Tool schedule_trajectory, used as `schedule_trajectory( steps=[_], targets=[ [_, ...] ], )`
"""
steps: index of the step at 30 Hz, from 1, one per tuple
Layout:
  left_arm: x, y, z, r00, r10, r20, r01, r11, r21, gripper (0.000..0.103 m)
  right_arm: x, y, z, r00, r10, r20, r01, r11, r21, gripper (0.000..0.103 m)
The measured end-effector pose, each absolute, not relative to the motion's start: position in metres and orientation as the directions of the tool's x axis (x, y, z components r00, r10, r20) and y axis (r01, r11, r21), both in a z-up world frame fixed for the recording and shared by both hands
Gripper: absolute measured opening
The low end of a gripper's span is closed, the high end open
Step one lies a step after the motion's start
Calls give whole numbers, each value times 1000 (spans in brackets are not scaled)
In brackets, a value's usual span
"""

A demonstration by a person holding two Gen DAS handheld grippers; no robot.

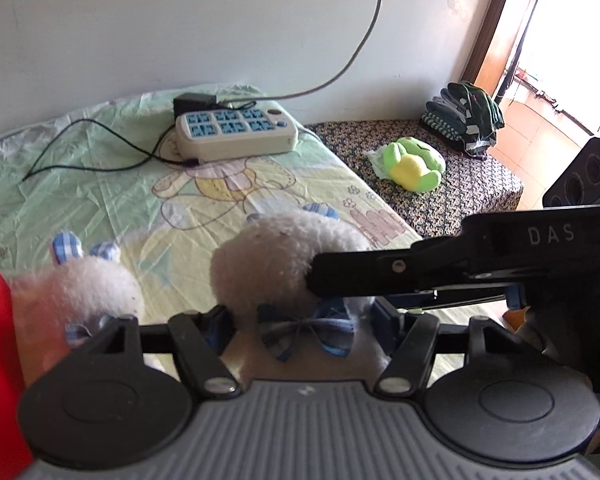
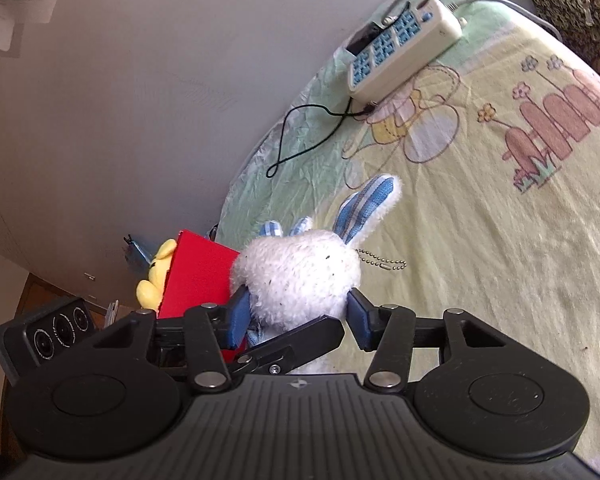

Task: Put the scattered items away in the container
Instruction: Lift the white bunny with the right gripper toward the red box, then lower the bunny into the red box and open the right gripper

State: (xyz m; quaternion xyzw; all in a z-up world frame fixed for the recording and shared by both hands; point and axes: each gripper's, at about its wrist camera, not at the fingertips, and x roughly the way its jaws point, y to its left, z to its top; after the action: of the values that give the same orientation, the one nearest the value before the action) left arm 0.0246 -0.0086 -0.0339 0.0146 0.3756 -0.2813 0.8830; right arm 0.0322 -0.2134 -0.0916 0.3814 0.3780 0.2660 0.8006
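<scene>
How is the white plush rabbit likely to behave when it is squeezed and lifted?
Probably soft: the white plush rabbit bulges between the right tongs. Likely light, being small and fluffy. Its blue striped ears and bead chain may flop or dangle.

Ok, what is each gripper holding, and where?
Right gripper clamps the white plush bunny by its head. Left gripper flanks its bow-tied neck; grip unclear.
</scene>
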Motion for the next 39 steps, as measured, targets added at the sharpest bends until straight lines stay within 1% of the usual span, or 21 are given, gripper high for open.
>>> schedule_trajectory(
  steps=[8, 15, 22, 27, 28, 30, 35, 37, 39],
  targets=[
    [-2, 29, 20, 714, -414, -565, 428, 896, -116, 67, 31, -175, -41, 567, 768, -297, -307, 532, 789, 54],
    [-25, 89, 40, 799, -321, -509, 327, 942, -81, 67, 37, -99, -15, 513, 821, -250, -421, 494, 761, 54],
    [-41, 161, 47, 854, -218, -473, 214, 975, -63, 67, 39, -7, 4, 438, 865, -245, -516, 465, 720, 54],
    [-43, 216, 47, 873, -168, -458, 151, 986, -72, 68, 41, 56, 13, 404, 881, -246, -570, 453, 686, 54],
    [-43, 226, 46, 874, -154, -461, 148, 988, -50, 68, 41, 67, 15, 397, 884, -246, -581, 450, 678, 54],
    [-43, 246, 44, 880, -135, -456, 122, 991, -57, 68, 41, 90, 20, 383, 889, -249, -603, 445, 662, 54],
    [-35, 292, 35, 880, -97, -465, 66, 994, -82, 68, 43, 145, 25, 353, 893, -277, -644, 447, 620, 54],
    [-31, 308, 31, 878, -89, -471, 38, 992, -117, 68, 48, 163, 24, 348, 888, -301, -652, 460, 602, 54],
    [-23, 321, 26, 868, -71, -492, 16, 993, -117, 69, 53, 179, 21, 344, 881, -325, -657, 474, 587, 54]
  ],
)
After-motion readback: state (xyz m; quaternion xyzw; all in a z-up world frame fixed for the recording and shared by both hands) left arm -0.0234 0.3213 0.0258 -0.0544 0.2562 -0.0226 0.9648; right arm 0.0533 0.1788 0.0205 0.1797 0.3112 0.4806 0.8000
